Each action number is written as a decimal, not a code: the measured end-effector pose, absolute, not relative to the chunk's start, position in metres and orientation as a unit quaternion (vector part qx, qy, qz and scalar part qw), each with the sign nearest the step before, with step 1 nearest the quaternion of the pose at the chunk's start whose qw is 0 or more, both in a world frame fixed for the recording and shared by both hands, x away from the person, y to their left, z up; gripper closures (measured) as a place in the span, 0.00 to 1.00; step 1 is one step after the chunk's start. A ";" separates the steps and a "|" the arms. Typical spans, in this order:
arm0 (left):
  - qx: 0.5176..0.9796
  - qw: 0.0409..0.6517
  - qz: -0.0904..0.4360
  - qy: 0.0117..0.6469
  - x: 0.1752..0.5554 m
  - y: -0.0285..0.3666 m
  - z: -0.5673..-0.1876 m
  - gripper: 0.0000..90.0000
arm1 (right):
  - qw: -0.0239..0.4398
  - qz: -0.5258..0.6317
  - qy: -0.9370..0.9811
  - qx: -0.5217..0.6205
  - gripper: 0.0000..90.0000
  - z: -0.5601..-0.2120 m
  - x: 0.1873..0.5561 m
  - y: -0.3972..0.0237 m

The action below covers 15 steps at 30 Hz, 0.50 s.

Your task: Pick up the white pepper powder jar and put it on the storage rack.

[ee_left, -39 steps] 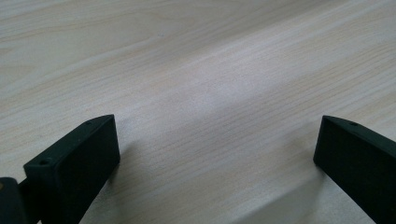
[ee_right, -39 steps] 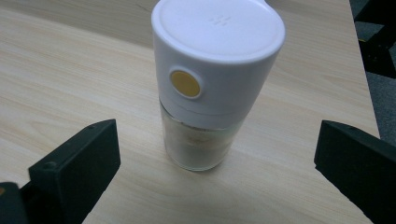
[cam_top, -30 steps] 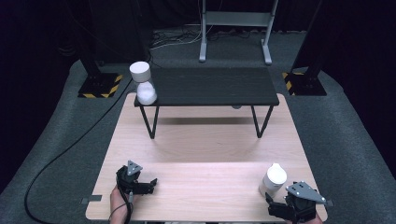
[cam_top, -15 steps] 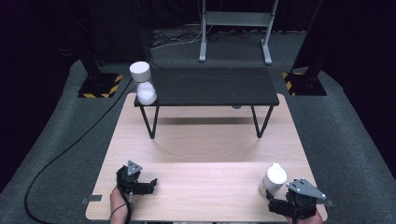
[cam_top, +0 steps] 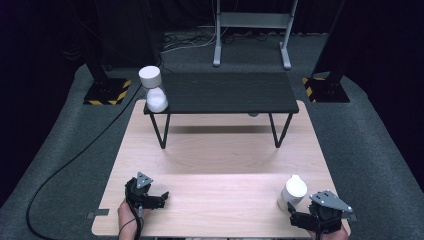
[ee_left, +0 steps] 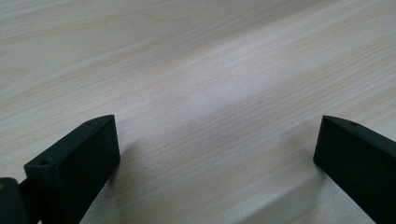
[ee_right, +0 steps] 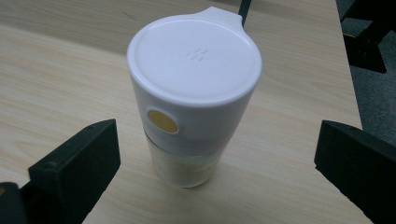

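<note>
The right gripper (cam_top: 300,216) is sitting at the near right corner of the wooden table (cam_top: 220,160), jaws spread wide, nothing gripped, facing a white lidded container (ee_right: 194,93) that is standing upright just ahead of it. The left gripper (cam_top: 157,196) is resting near the left edge, likewise released over bare wood. Farther back, a white hourglass-shaped object (cam_top: 153,90) is standing on the left end of a small black bench (cam_top: 225,92).

The high view looks forward and down from above the near edge of the worktop (cam_top: 220,165). Each claw camera sits low and close to that wood, and the right one shares the white container (ee_right: 194,98) with the high view.
</note>
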State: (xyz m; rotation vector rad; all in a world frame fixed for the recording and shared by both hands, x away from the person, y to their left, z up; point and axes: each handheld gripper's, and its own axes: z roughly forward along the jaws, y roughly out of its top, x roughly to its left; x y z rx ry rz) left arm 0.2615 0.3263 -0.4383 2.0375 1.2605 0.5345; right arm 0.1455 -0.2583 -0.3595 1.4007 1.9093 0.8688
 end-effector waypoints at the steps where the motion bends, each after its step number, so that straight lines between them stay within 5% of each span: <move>1: 0.783 0.336 0.205 0.482 0.262 0.326 -0.438 0.00 | 0.305 0.327 0.721 0.529 0.00 -0.360 0.145 -0.258; 15: 0.790 0.338 0.210 0.466 0.260 0.325 -0.439 0.01 | 0.289 0.345 0.721 0.527 0.00 -0.367 0.149 -0.265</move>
